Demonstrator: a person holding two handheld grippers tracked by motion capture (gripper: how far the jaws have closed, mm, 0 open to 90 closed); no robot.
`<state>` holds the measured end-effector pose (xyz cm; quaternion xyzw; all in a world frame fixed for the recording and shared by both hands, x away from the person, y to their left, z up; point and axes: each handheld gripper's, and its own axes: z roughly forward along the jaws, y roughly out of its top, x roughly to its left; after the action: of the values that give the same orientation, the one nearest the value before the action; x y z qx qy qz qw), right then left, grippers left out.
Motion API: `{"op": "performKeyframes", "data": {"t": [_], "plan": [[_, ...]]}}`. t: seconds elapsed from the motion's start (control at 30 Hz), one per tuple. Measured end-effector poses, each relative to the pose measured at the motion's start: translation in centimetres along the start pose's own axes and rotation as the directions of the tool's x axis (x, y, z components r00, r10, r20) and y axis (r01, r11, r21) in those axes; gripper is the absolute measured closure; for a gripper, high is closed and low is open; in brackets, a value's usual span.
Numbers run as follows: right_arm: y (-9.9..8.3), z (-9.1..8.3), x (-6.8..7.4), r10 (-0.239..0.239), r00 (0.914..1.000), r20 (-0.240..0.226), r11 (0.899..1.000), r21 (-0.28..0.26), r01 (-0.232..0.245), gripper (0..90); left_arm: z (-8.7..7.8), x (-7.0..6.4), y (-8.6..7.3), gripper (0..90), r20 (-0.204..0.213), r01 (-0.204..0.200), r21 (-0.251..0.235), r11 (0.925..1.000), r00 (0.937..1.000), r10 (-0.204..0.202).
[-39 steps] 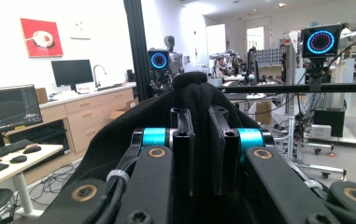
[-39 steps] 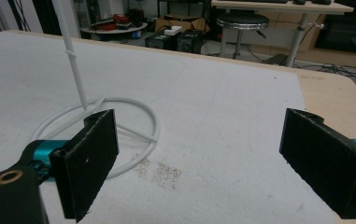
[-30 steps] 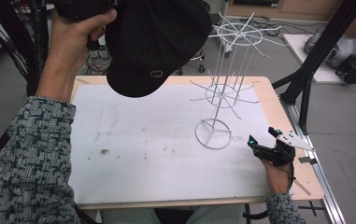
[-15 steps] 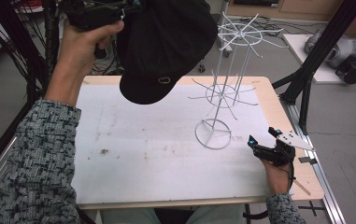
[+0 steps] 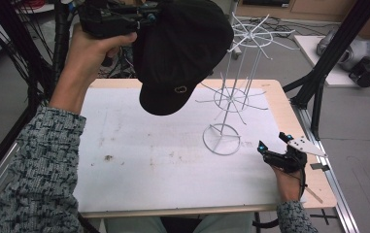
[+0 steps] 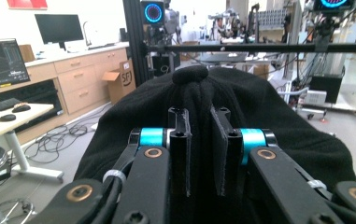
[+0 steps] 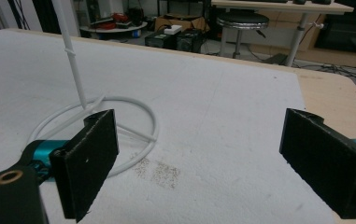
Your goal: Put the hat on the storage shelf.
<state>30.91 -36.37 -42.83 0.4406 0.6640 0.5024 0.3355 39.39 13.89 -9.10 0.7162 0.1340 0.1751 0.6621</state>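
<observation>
Left gripper view: black cap (image 6: 259,116) is clenched between the left gripper (image 6: 199,154) jaws (carrying step, likely); hanging it calls for the wire rack (image 5: 236,92); right gripper (image 7: 203,163) is left agape

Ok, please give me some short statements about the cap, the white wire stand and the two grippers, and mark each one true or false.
1. The left gripper is shut on the black cap. True.
2. The black cap lies flat on the table. False: it is held up in the air, above the table.
3. The right gripper is open and holds nothing. True.
4. The white wire stand has fallen on its side. False: it stands upright on its round base.
5. The right gripper grips the base ring of the stand. False: in the right gripper view the ring lies beside one jaw, not clamped.
</observation>
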Motion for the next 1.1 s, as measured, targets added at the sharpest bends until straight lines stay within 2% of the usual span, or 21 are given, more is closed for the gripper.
{"op": "performKeyframes", "data": {"t": [0.03,0.13,0.2,0.23,0.3,0.37,0.4,0.5,0.63,0.77,0.8,0.87,0.93,0.97,1.03,1.07,1.1], "plan": [[0.0,0.0,0.0,0.004,1.0,-0.001,1.0,0.002,-0.004,10.8,0.1,0.0,-0.1,78.1,-0.007,-0.004,0.028,0.9996,1.0,0.004],[0.0,0.0,0.0,0.002,1.0,0.0,1.0,0.001,-0.002,10.8,0.3,0.1,-0.4,77.5,-0.01,-0.005,0.058,0.9983,0.9999,0.006],[0.0,0.0,0.0,0.001,1.0,-0.001,1.0,0.001,-0.001,10.8,0.4,0.0,-0.4,77.2,-0.01,-0.011,0.065,0.9978,0.9999,0.011],[0.0,0.0,0.0,0.003,1.0,-0.002,1.0,0.003,-0.003,10.8,0.6,-0.2,-1.0,77.1,-0.025,-0.03,0.062,0.9976,0.9992,0.031],[0.0,0.0,0.0,-0.001,1.0,-0.002,1.0,0.002,0.001,10.8,0.7,0.0,-1.6,77.2,-0.022,-0.017,0.076,0.9969,0.9996,0.019],[0.0,0.0,0.0,0.003,1.0,-0.002,1.0,0.002,-0.003,10.8,1.0,0.2,-2.1,77.1,-0.028,-0.014,0.111,0.9937,0.9995,0.017],[0.0,0.0,0.0,0.001,1.0,-0.002,1.0,0.002,-0.001,10.8,1.0,0.2,-2.1,76.9,-0.028,-0.014,0.111,0.9937,0.9995,0.017],[0.0,0.0,0.0,0.003,1.0,0.0,1.0,0.001,-0.003,10.8,1.5,0.2,-2.6,76.4,-0.029,-0.031,0.167,0.9855,0.9989,0.036],[0.0,0.1,0.0,0.003,1.0,-0.001,1.0,0.004,-0.002,10.8,2.1,0.1,-2.9,75.5,-0.038,-0.036,0.197,0.9798,0.9983,0.045],[0.0,0.0,0.0,0.005,1.0,0.0,1.0,0.002,-0.005,10.8,2.5,0.1,-3.3,74.0,-0.028,-0.032,0.222,0.9746,0.9988,0.04],[0.0,0.0,-0.1,0.005,1.0,-0.001,1.0,0.001,-0.005,10.8,2.6,0.0,-3.4,73.7,-0.033,-0.041,0.244,0.9689,0.9982,0.05],[0.0,0.0,-0.1,0.005,1.0,-0.001,1.0,0.001,-0.005,10.8,2.7,0.0,-4.0,73.2,-0.047,-0.049,0.233,0.9712,0.997,0.062],[0.0,0.1,0.0,0.001,1.0,-0.002,1.0,0.002,-0.001,10.8,2.7,0.2,-4.4,73.2,-0.049,-0.031,0.247,0.9686,0.9978,0.045],[0.0,0.1,0.0,0.001,1.0,-0.001,1.0,0.003,-0.001,10.8,2.6,0.3,-4.7,72.9,-0.055,-0.032,0.257,0.9659,0.9974,0.047],[0.0,0.1,0.0,0.002,1.0,-0.001,1.0,0.003,-0.002,10.8,2.4,0.5,-5.1,71.9,-0.061,-0.029,0.259,0.9654,0.997,0.047],[0.0,0.1,0.0,0.001,1.0,0.001,1.0,0.003,-0.001,10.8,2.2,0.5,-5.1,72.1,-0.064,-0.027,0.243,0.9696,0.997,0.044],[0.0,0.1,0.0,0.004,1.0,-0.001,1.0,0.004,-0.004,10.8,2.2,0.5,-5.1,72.2,-0.064,-0.027,0.243,0.9696,0.997,0.044]]}}
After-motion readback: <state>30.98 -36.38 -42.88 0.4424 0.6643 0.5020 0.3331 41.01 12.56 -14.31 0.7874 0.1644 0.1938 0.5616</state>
